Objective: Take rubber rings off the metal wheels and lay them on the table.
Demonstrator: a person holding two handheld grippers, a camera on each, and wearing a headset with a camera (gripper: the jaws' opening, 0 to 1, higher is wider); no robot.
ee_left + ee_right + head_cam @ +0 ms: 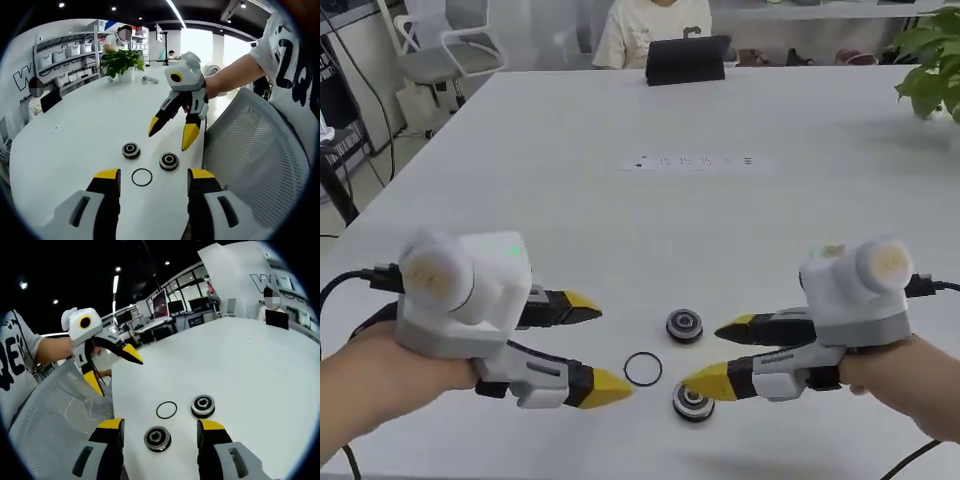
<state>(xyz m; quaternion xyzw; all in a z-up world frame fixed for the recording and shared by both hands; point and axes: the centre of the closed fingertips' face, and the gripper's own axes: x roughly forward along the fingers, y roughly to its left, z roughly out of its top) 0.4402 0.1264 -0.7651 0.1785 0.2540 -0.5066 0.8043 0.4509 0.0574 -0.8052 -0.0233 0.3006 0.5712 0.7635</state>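
- Your left claw (608, 350) stood wide open and empty, its yellow tips pointing toward the middle of the head view. Your right claw (705, 355) was spread just as wide and gripped nothing.
- The near black-and-silver metal wheel (693, 401) lay flat on the white counter (620, 220) at lower centre, just under the right claw's lower tip. In the right gripper view it (157, 438) sat between your own jaws, so your right hand was the nearer one.
- The far metal wheel (685, 325) lay flat just above it in the frame. It was apart from the near wheel and left of the right claw's upper tip.
- One thin black rubber ring (642, 368) lay loose and flat on the counter, left of both wheels and touching neither, just beyond the left claw's lower tip.
- The wheels were round and lay axle-up, so they offered no long axis; any side would likely serve for a grip.
- Both wheels showed a dark outer band, but I could not tell whether each band was rubber.
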